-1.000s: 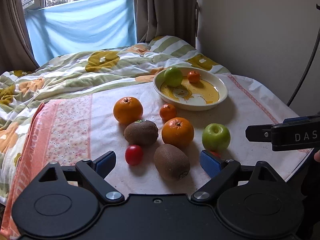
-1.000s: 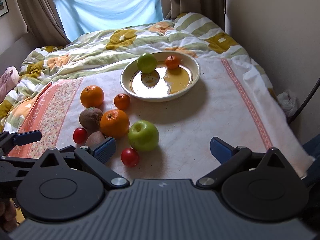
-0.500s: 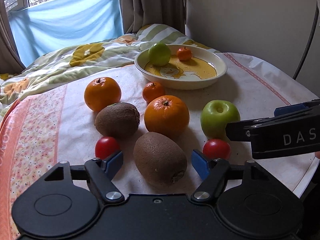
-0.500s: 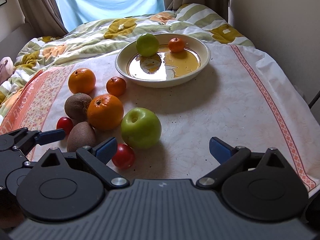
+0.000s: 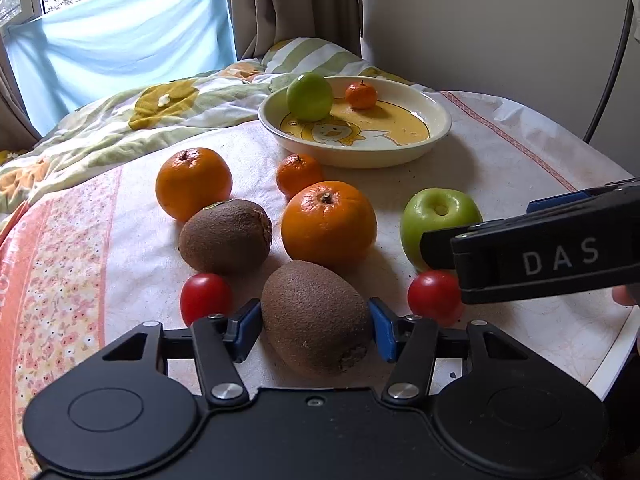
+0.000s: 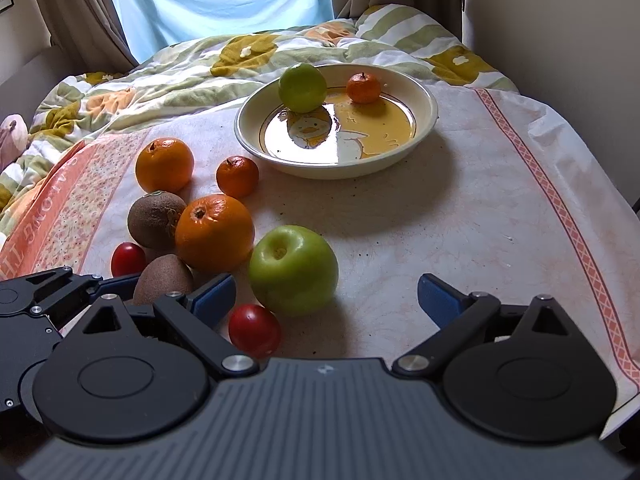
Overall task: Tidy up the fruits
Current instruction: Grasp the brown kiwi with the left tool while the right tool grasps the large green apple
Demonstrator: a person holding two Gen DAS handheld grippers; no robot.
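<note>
The near kiwi [image 5: 316,316] is clamped by the left gripper [image 5: 312,330], the right gripper [image 6: 326,300] is held apart, and only two fruits are seen in the plate [image 5: 436,136], eight left outside.

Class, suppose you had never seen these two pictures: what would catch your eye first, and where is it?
First, the brown kiwi right up front, sitting between the blue pads of the left gripper, which touch its sides. Beyond it, oranges, tomatoes and a green apple cluster on the cloth, and farther back stands a yellow bowl.
</note>
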